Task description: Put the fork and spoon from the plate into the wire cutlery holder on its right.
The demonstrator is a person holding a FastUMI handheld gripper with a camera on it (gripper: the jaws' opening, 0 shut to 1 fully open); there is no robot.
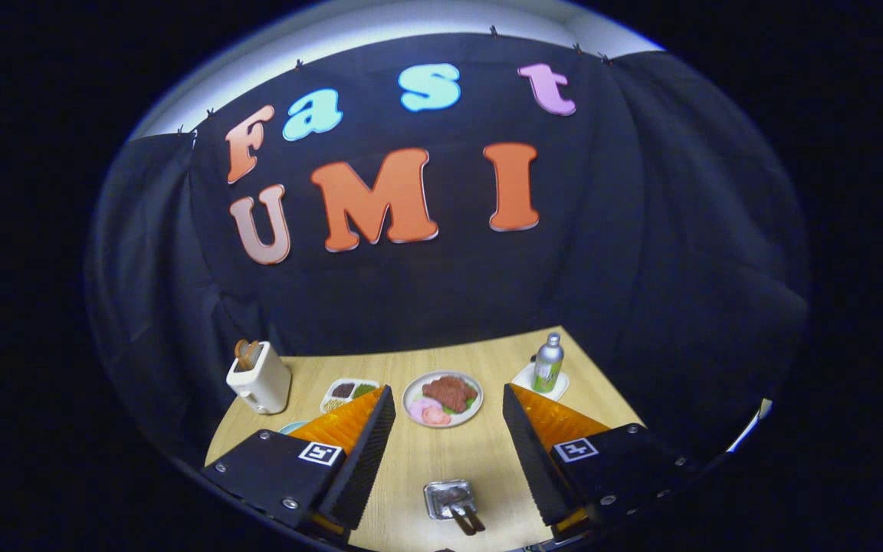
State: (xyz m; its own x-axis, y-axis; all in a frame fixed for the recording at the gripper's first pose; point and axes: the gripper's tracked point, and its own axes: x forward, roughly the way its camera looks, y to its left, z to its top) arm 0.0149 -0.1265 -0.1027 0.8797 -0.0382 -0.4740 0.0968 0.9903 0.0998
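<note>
My gripper (448, 389) is held high over a wooden table (411, 460), open, with nothing between its fingers. A small metal wire cutlery holder (445, 497) stands on the table between the fingers, close to me. Two slim utensil handles (468, 521) stick out of it, leaning toward me; I cannot tell fork from spoon. A sliver of a pale blue plate (292, 426) peeks out beside the left finger (357, 437), which hides the rest of it.
Beyond the fingertips sits a round plate of meat and vegetables (442, 399). A white toaster (259, 377) and a small compartment tray (348, 393) stand at the back left. At the back right a metal bottle (548, 363) stands on a white coaster.
</note>
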